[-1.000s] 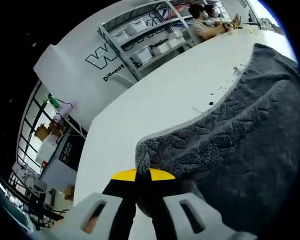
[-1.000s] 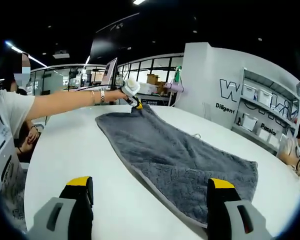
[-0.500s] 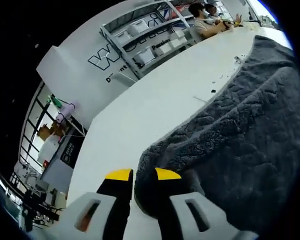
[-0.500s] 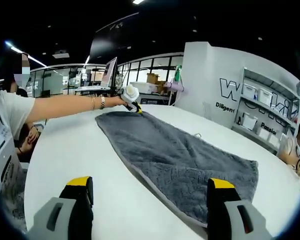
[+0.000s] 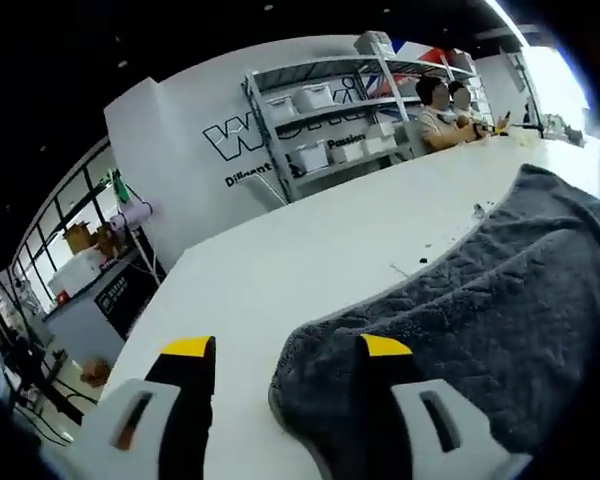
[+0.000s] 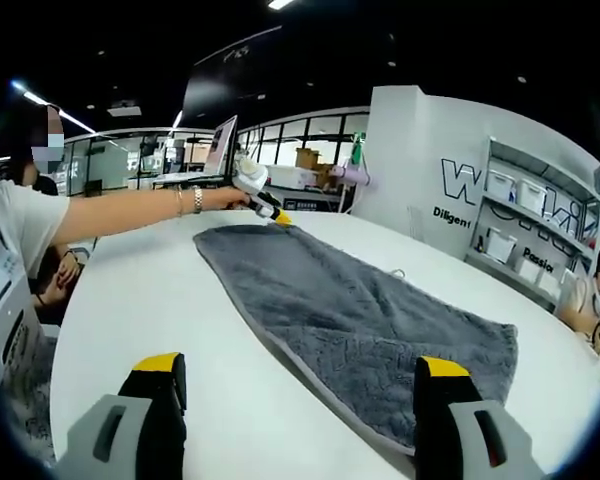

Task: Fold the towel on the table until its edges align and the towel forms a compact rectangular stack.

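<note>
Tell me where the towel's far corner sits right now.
In the right gripper view, the grey towel lies flat on the white table, its far corner at upper centre beside the left tool, whose jaws stand open.

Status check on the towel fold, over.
Both grippers open, left gripper at the far corner. Towel flat, unfolded, on the table. Nothing in the way.

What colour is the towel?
Dark grey, with a lighter grey edge. The towel shows best in the right gripper view.
</note>
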Available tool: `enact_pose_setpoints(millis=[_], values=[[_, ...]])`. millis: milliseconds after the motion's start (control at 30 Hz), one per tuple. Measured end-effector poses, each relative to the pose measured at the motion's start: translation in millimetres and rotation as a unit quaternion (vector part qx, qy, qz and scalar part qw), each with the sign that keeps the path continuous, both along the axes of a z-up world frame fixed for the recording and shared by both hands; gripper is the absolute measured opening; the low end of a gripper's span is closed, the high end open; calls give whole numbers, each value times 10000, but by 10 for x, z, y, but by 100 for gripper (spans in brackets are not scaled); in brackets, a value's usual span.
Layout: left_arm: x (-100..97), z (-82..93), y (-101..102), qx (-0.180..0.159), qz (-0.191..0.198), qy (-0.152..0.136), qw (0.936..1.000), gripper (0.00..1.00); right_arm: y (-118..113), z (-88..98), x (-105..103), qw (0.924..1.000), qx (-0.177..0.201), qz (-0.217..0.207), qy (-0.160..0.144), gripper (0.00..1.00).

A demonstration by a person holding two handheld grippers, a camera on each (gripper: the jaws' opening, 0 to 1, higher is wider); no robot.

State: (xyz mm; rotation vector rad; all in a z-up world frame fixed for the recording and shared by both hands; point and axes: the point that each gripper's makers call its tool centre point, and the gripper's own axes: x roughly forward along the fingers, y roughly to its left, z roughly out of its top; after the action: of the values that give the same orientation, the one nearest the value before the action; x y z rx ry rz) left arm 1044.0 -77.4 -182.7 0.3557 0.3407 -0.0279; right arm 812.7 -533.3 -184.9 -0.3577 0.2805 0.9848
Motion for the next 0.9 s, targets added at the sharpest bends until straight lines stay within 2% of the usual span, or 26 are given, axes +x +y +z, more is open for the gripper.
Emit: enact_pose_setpoints(millis=[67, 133, 333, 467, 600, 700, 867, 900], values=[[-28, 34, -66, -280, -102, -99, 9995, 76, 4, -3, -4, 10000, -5, 6, 2, 99], [-106, 55, -177, -603, -292, -115, 9977, 80, 9, -4, -8, 10000, -3, 14, 6, 99], [-316, 153, -459, -855, -659, -232, 9939, 99, 3, -4, 6, 10000, 16, -1, 22, 99], [-480, 204, -725, -985, -1032, -231, 9895, 100, -9, -27, 32, 10000, 13, -49, 65, 99], [-680, 280, -929, -901, -1298, -279, 9870, 100, -3, -40, 42, 9999, 6, -64, 91, 99], [-831, 362, -1092, -1070, -1494, -387, 9822, 100, 2, -48, 47, 9999, 0, -76, 102, 99], [-1187, 383, -1525, -1389, -2077, -354, 9676, 100, -6, -53, 58, 9999, 4, -108, 112, 99], [-1296, 366, -1665, -1442, -2298, -336, 9619, 100, -10, -55, 62, 9999, 7, -120, 118, 99]])
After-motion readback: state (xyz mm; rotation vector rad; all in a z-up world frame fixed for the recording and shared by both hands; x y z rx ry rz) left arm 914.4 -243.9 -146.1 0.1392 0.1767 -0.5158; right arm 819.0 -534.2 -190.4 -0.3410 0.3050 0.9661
